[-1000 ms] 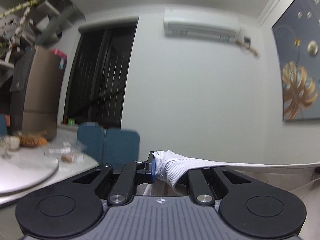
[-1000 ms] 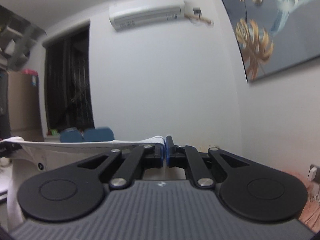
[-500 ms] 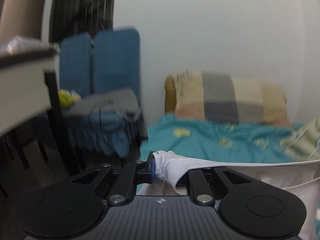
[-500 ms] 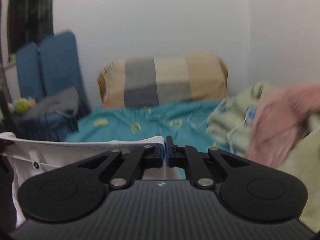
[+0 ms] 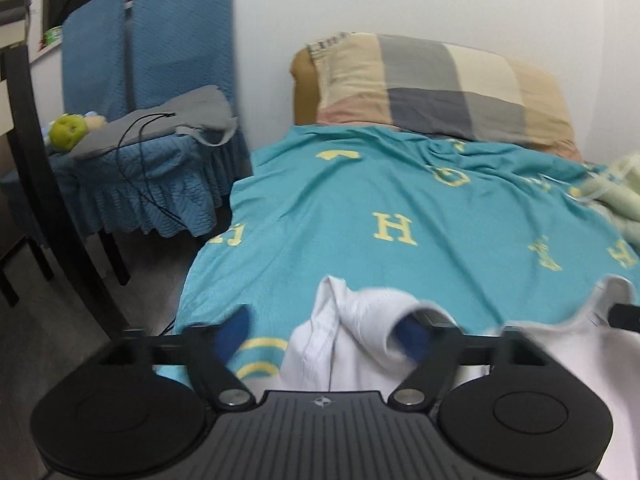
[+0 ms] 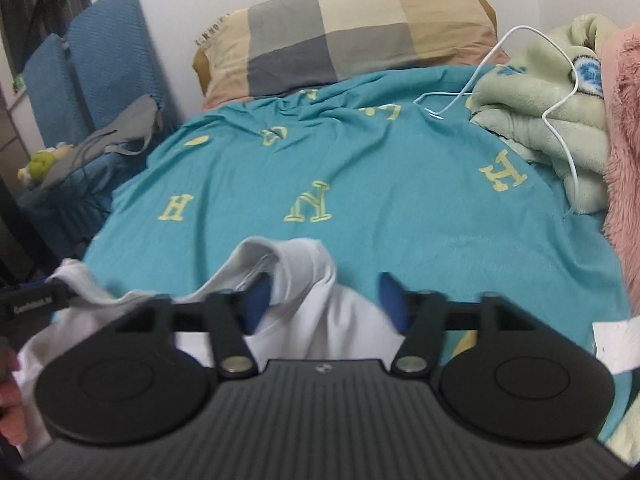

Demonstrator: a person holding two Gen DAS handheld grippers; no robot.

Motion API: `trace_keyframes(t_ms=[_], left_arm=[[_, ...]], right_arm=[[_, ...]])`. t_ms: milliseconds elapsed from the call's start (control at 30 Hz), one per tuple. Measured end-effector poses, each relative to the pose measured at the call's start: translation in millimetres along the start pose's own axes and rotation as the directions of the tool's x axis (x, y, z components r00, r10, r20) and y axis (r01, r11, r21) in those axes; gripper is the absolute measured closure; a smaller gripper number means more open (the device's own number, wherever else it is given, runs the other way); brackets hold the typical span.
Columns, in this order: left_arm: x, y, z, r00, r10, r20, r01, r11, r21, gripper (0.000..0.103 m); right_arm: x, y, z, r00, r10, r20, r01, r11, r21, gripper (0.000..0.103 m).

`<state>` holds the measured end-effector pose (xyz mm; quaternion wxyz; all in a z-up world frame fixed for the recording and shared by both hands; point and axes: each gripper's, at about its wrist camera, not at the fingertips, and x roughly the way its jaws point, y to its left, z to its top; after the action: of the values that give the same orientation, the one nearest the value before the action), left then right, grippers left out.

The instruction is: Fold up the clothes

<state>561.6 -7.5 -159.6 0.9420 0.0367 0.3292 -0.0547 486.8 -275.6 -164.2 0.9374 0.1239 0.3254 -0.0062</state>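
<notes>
Tongs, two (image 5: 326, 334) (image 6: 326, 300), are opening over one white garment (image 5: 352, 344) on one teal sheet (image 5: 400, 208).

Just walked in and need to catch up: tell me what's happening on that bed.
A person is folding a white garment on the bed's teal letter-print sheet, working a handheld claw in each hand. Both the left claw and the right claw are opening, letting go of the cloth, which still bunches loosely between their blue fingers. A checked pillow lies at the head of the bed.
</notes>
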Motion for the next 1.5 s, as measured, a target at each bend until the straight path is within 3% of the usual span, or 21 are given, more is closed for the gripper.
trace_keyframes(t_ms=[233, 500, 667, 833, 967, 1067, 1133, 1333, 1400, 1500], left_arm=[[-124, -1, -23, 0.999, -0.046, 0.016, 0.046, 0.999, 0.01, 0.006], [-291, -8, -97, 0.993, -0.096, 0.072, 0.099, 0.994, -0.04, 0.005], [-373, -9, -148, 0.99, -0.116, 0.08, 0.121, 0.991, -0.065, 0.005], [-413, -5, -186, 0.988, -0.141, 0.057, 0.148, 0.978, -0.146, 0.005], [-400, 17, -201, 0.985, -0.172, -0.008, 0.161, 0.94, -0.302, 0.006], [-371, 54, -199, 0.991, -0.127, -0.035, 0.097, 0.882, -0.461, 0.008], [-348, 82, -197, 0.992, -0.12, -0.044, 0.075, 0.823, -0.562, 0.01], [-280, 146, -198, 0.993, -0.111, -0.05, 0.037, 0.662, -0.748, 0.021], [-256, 162, -208, 0.99, -0.136, -0.044, 0.045, 0.587, -0.808, 0.035], [-238, 174, -222, 0.981, -0.192, 0.001, 0.091, 0.46, -0.883, 0.042]], right_arm=[[-96, 10, -15, 0.999, 0.034, 0.009, -0.034, 0.999, 0.026, 0.038], [-243, 9, -77, 0.996, 0.069, 0.061, -0.073, 0.995, 0.064, 0.038], [-319, 6, -116, 0.994, 0.089, 0.07, -0.093, 0.994, 0.063, 0.038], [-360, -3, -145, 0.991, 0.111, 0.07, -0.118, 0.986, 0.117, 0.038], [-362, -19, -160, 0.99, 0.133, 0.043, -0.139, 0.969, 0.203, 0.038], [-352, -25, -159, 0.992, 0.12, 0.034, -0.124, 0.969, 0.215, 0.038], [-342, -27, -162, 0.993, 0.115, 0.018, -0.116, 0.964, 0.238, 0.037], [-305, -30, -161, 0.987, 0.156, -0.032, -0.14, 0.945, 0.294, 0.037], [-292, -31, -160, 0.987, 0.153, -0.04, -0.133, 0.94, 0.313, 0.037], [-272, -34, -161, 0.984, 0.162, -0.069, -0.128, 0.928, 0.35, 0.037]])
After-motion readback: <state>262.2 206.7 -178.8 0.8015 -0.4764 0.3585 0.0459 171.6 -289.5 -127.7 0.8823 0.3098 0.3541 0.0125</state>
